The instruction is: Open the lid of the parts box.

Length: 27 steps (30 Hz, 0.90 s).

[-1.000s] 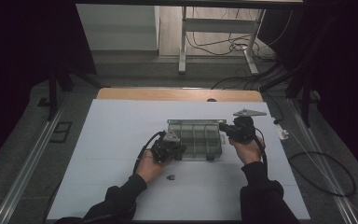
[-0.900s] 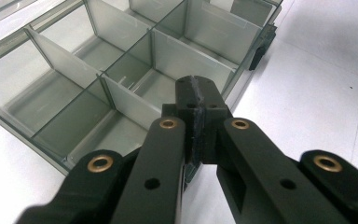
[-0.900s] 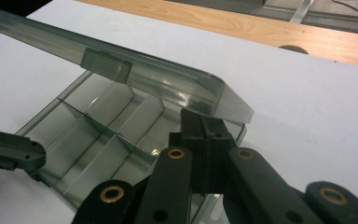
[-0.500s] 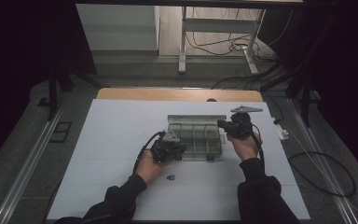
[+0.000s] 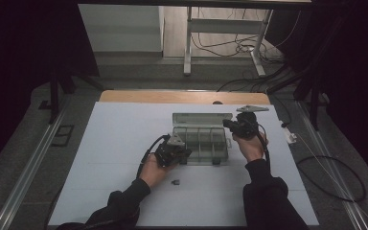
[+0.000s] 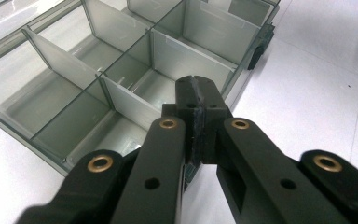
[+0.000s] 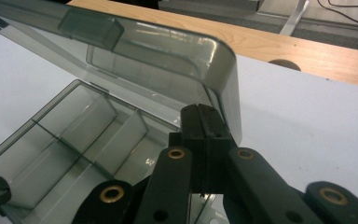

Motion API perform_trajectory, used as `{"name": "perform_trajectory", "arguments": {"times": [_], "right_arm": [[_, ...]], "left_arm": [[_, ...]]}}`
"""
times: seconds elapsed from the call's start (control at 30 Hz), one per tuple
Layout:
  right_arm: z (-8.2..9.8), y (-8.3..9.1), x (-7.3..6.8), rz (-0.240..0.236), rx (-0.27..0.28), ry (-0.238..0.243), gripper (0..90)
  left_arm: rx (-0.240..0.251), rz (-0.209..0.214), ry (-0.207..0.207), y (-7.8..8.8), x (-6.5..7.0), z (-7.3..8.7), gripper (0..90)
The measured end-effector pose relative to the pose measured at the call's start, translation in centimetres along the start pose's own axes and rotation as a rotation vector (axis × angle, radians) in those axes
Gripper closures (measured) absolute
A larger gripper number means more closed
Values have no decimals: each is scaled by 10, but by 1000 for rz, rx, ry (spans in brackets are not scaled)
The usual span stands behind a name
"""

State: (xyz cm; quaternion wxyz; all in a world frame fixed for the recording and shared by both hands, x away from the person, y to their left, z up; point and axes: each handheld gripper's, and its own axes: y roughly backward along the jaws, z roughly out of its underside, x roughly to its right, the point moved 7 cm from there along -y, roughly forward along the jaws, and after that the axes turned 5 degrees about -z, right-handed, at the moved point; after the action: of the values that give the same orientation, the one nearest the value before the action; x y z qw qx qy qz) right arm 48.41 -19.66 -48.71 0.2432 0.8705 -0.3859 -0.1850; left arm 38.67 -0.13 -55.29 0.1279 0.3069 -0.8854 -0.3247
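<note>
At centre frame, the left tool [image 5: 182,154] is pinched shut on the near-left wall of the clear compartment box [image 5: 203,143], while the right tool [image 5: 227,125], closed with nothing between its tips, sits by the half-raised lid [image 5: 201,118]. A nudge could drop the lid shut or skid the box across the white surface [image 5: 115,143]. Dark room beyond, cables on the floor [image 5: 230,45] at upper right.

**A lab bench rigged for recording**

This looks like a lab or test room, not a home. The white table [image 5: 124,143] is the centre of it: dark curtains hang close on both sides of it, and metal floor rails [image 5: 28,167] run along its left and right edges. Beyond its far wooden edge, a white metal frame [image 5: 188,43] stands on a bare floor, with loose cables [image 5: 230,45] tangled just beside that frame.
</note>
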Motion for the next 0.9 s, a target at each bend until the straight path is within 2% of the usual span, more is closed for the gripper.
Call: {"name": "perform_trajectory", "arguments": {"times": [0.9], "right_arm": [[-14, -14, 13, 18, 23, -10, 897]], "left_arm": [[1, 5, 3, 0, 0, 0, 888]]}}
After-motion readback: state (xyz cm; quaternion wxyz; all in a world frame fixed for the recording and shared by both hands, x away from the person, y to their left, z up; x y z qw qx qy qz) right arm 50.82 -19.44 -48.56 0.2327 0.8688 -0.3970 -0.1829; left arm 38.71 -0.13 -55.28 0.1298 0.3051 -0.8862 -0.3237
